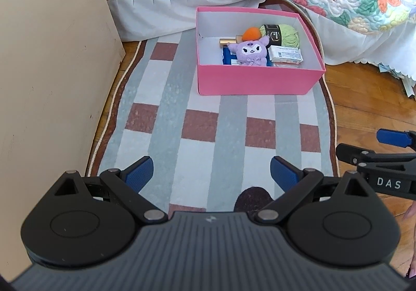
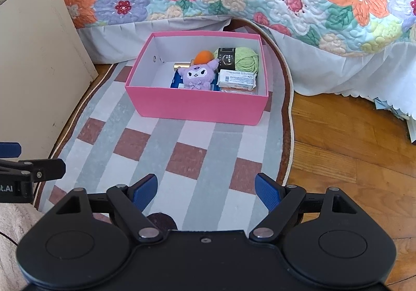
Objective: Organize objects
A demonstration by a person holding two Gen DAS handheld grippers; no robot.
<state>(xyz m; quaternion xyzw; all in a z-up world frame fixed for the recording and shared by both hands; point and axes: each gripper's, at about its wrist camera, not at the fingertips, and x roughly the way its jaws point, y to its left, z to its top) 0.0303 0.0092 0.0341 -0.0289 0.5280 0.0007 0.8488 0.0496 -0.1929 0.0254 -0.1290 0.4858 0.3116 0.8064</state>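
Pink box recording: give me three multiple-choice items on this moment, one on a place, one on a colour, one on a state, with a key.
1. Where does the pink box stand?
A. on the checked rug
B. on the bed
C. on bare wooden floor

2. What colour is the yarn ball in the box?
A. red
B. light green
C. black

3. How do the right gripper and left gripper stand?
A. both open, holding nothing
B. right shut on the purple plush toy
C. left shut on the box

Key: 1 A, rug pattern shows all around its base; 2 B, green strands either side of the dark label; 3 A, only rug shows between each pair of blue pads, and the toy lies in the box.
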